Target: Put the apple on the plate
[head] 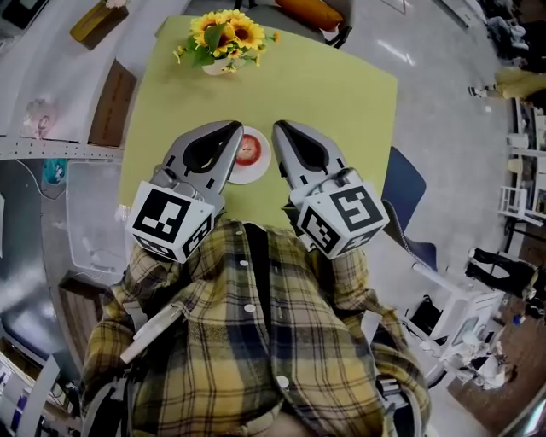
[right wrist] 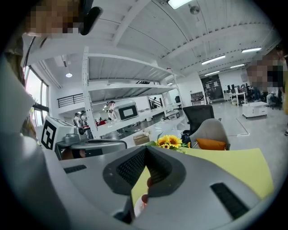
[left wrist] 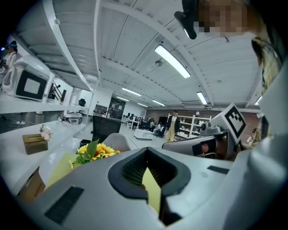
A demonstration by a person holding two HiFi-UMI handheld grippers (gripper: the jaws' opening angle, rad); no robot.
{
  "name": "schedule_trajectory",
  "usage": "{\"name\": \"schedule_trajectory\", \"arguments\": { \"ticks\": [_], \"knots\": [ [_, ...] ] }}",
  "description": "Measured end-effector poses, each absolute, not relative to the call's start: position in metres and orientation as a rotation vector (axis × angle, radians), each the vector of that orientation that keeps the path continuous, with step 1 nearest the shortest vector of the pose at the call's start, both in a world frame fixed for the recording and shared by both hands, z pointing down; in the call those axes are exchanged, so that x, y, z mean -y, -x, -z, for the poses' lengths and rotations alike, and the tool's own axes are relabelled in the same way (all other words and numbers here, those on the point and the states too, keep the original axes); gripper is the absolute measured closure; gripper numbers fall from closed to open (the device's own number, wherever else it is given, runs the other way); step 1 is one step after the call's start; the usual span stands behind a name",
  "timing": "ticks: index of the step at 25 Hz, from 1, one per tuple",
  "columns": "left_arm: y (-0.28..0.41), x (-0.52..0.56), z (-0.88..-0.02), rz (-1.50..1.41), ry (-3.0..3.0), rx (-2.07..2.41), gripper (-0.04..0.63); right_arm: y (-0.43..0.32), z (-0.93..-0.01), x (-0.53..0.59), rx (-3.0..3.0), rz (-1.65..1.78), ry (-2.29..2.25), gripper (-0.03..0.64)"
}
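Observation:
A red apple point(head: 248, 151) rests on a small white plate point(head: 263, 164) on the yellow-green table point(head: 341, 102). Both grippers hang above the table's near edge, close to my chest, and flank the plate without touching it. My left gripper point(head: 236, 128) is shut with nothing in it; in its own view the left gripper point(left wrist: 146, 150) shows tips that meet, with only table in the gap behind. My right gripper point(head: 277, 128) is also shut and empty. Through the gap below the right gripper point(right wrist: 145, 148) tips I glimpse the apple point(right wrist: 145, 197) and plate point(right wrist: 136, 210).
A vase of sunflowers point(head: 223, 38) stands at the table's far edge. A blue chair point(head: 405, 183) sits to the right of the table. A counter with a brown box point(head: 98, 21) runs along the left, with a clear bin point(head: 94, 222) beneath.

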State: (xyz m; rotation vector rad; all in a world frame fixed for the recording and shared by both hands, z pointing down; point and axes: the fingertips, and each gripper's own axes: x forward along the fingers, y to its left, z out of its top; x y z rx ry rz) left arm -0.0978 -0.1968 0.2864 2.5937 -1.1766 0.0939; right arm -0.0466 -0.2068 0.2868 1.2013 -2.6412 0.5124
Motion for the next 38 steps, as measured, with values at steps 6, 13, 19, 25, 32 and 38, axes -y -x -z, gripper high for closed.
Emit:
{"name": "schedule_trajectory", "arguments": {
  "ticks": [6,13,19,25,32,38],
  "knots": [
    [0.099,0.19,-0.29,-0.124,-2.59,1.133,0.588,0.043,-0.294,0.194,2.628,-0.529,-1.213,0.62],
    [0.101,0.186,-0.292,-0.147,-2.587,1.114,0.588,0.046,-0.299,0.188,2.607,-0.495,-1.206,0.621],
    [0.102,0.183,-0.289,-0.163,-2.594,1.12,0.588,0.049,-0.298,0.185,2.607,-0.485,-1.189,0.621],
    [0.103,0.18,-0.286,-0.165,-2.588,1.125,0.588,0.049,-0.298,0.182,2.6,-0.489,-1.188,0.621],
    [0.104,0.182,-0.291,-0.187,-2.582,1.128,0.588,0.049,-0.303,0.183,2.592,-0.494,-1.183,0.621],
    [0.099,0.183,-0.297,-0.21,-2.579,1.113,0.588,0.047,-0.308,0.184,2.582,-0.499,-1.178,0.621]
  ]
}}
